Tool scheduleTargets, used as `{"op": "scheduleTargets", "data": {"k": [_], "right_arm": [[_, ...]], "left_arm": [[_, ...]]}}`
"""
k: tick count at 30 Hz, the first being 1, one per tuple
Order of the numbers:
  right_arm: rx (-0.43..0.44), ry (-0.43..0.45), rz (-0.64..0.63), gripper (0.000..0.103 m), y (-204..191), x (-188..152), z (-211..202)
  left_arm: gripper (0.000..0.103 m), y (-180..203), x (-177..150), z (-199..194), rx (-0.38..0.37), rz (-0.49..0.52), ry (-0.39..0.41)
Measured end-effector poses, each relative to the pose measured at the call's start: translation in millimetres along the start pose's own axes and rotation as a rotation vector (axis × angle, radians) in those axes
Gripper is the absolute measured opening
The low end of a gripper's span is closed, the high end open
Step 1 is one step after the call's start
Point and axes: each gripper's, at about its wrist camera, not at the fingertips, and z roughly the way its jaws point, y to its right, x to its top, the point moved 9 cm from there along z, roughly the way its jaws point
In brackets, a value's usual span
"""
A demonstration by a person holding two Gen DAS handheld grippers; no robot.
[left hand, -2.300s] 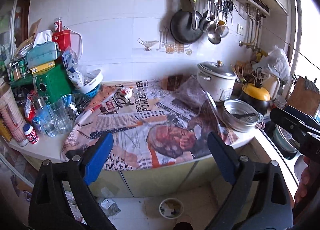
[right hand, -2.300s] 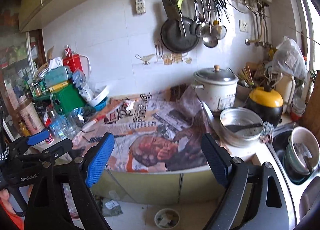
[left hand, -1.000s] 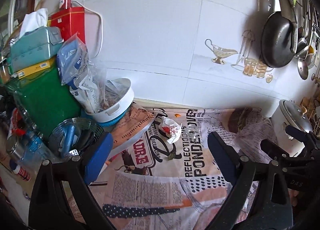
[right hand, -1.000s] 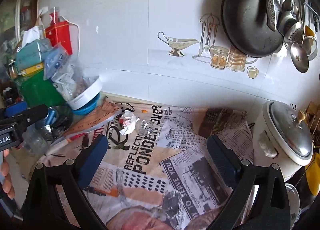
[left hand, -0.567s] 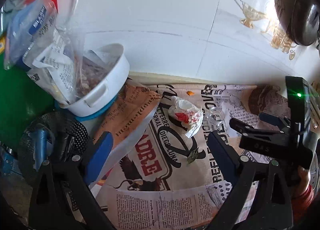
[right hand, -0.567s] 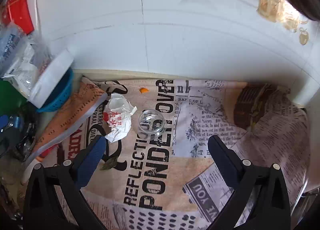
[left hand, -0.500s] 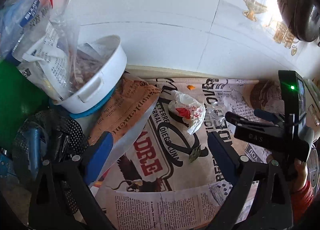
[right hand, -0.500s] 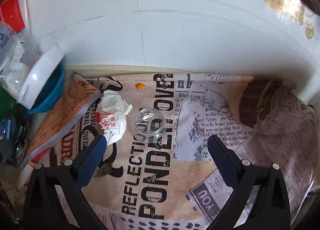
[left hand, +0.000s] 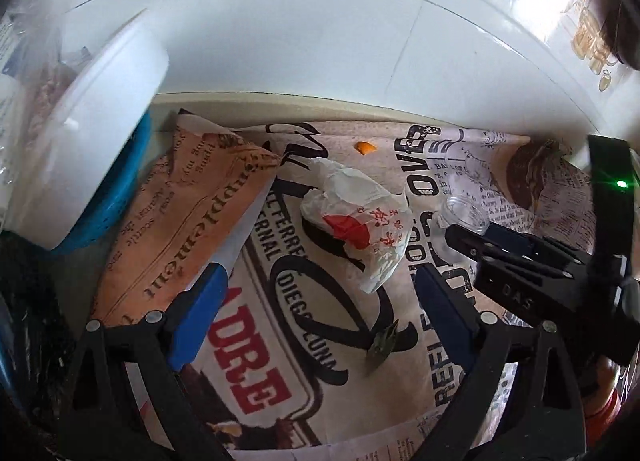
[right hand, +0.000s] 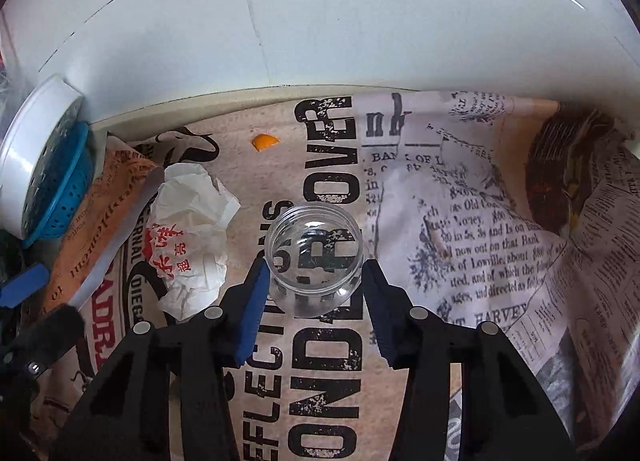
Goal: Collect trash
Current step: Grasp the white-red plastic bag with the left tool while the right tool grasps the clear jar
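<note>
A clear plastic cup [right hand: 315, 257] stands upright on the newspaper-covered counter. My right gripper [right hand: 314, 281] has its blue pads on both sides of the cup, closed against it. A crumpled white wrapper with red print [right hand: 190, 249] lies just left of the cup. In the left wrist view the wrapper [left hand: 360, 221] lies ahead of my left gripper [left hand: 316, 297], which is open and empty a little short of it. The cup [left hand: 460, 221] and the right gripper [left hand: 516, 261] show at its right. A small orange scrap [right hand: 264, 142] lies near the wall.
A white colander on a blue one [left hand: 100, 165] leans at the left. A folded orange newspaper supplement [left hand: 180, 233] lies beside it. A small dark leaf scrap [left hand: 384, 341] lies on the paper. The white tiled wall [right hand: 320, 21] is close behind.
Both grippers have moved in from across the kitchen to the back of the counter. The right gripper has narrowed from wide open onto the clear cup. The left has neared the wrapper.
</note>
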Motion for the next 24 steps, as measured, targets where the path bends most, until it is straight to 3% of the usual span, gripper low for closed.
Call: {"op": "scheduleTargets", "data": {"k": [9,11,13,17,19,24], "right_arm": [[-0.010,0.107,0.091,0.043,46,-13,-62],[-0.008,0.119,0.107,0.043,54,-14,-63],[-0.008,0.132,0.121,0.043,63,-15,-76],[0.007,0.152,0.143,0.043,67,-13,-80],[0.011,0.163,0.150,0.043,70,-17,-90],[0.031,0.192,0.155,0.043,76,-24,-112]], "left_arm": [[0.081,22,18,58,0.042,0.021,-0.022],[0.072,25,19,64,0.045,0.014,-0.021],[0.056,28,19,69,0.044,0.014,-0.024],[0.040,36,18,67,0.044,0.030,0.003],[0.021,39,15,61,0.039,0.034,0.006],[0.021,55,6,23,0.051,0.066,0.045]]}}
